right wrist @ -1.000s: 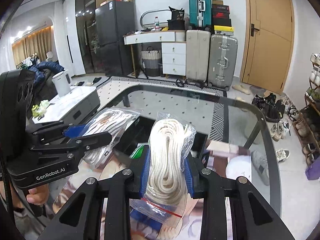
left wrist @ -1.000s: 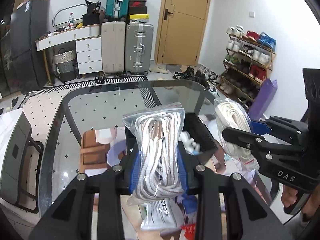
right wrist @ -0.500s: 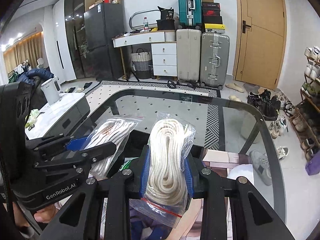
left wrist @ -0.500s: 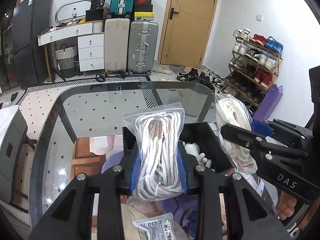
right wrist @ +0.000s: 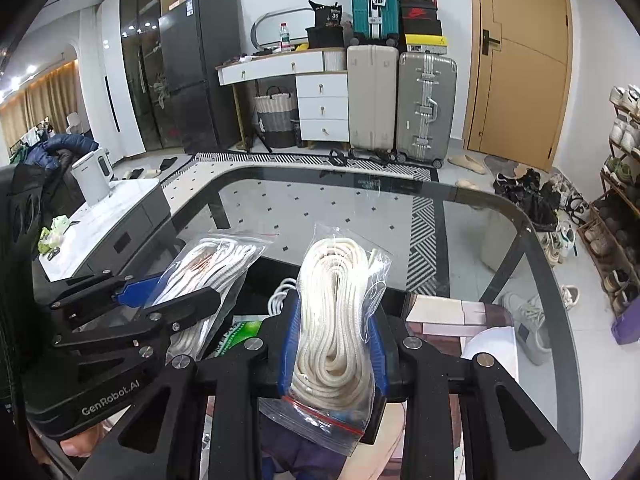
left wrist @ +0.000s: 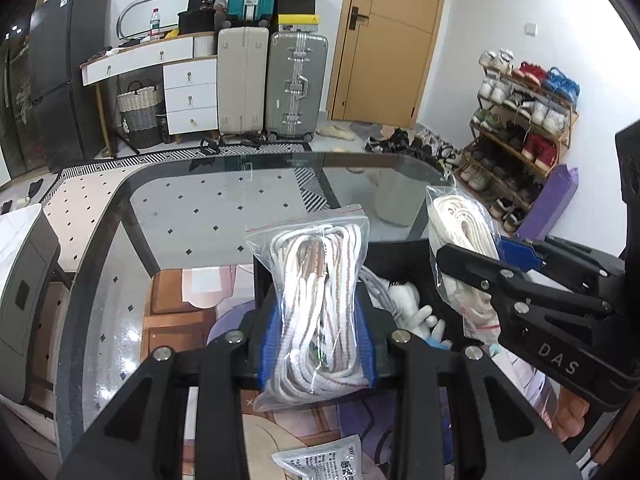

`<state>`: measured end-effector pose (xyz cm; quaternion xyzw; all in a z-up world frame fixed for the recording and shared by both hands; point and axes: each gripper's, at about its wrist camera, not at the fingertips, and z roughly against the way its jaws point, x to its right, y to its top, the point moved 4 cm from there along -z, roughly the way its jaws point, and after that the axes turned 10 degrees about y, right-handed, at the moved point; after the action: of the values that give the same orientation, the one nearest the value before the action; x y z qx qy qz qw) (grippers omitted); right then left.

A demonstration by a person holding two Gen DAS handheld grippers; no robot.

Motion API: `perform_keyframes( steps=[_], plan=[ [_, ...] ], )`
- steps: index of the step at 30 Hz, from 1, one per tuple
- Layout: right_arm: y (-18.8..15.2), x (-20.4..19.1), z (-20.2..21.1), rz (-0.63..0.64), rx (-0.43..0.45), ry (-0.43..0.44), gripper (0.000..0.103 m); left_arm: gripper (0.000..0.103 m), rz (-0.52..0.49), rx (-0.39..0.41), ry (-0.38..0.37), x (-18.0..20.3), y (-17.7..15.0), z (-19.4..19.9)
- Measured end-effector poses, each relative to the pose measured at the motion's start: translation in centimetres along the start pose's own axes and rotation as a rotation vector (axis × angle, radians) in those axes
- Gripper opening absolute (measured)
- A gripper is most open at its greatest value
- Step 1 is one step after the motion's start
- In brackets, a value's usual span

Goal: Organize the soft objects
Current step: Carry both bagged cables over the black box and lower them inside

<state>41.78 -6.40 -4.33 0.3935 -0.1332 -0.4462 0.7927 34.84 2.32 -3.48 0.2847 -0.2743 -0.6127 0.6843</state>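
While the left gripper [left wrist: 316, 344] clamps a bag of brown-flecked white cord [left wrist: 316, 312] above the black bin [left wrist: 400, 256], the right gripper [right wrist: 334, 350] beside it pinches a bag of cream rope [right wrist: 336, 320].

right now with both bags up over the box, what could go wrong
1. The left gripper squeezes only the middle of the striped rope bag; the slick plastic could slip from the jaws.
2. The right gripper holds the white rope bag close beside the other; they may bump over the black box.
3. The box already holds a plush toy, so two bags dropped together may spill onto the glass table.
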Motion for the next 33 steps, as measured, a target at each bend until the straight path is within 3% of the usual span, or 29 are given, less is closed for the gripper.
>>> perform_keyframes(
  steps=[19, 33],
  plan=[
    [-2.5, 1.6, -3.4, -0.022, -0.092, 0.017, 0.031, 0.033, 0.008, -0.040, 0.008, 0.1, -0.7, -1.3],
    [-2.4, 1.7, -3.5, -0.028, -0.096, 0.014, 0.031, 0.033, 0.012, -0.052, -0.008, 0.5, -1.0, -1.6]
  ],
)
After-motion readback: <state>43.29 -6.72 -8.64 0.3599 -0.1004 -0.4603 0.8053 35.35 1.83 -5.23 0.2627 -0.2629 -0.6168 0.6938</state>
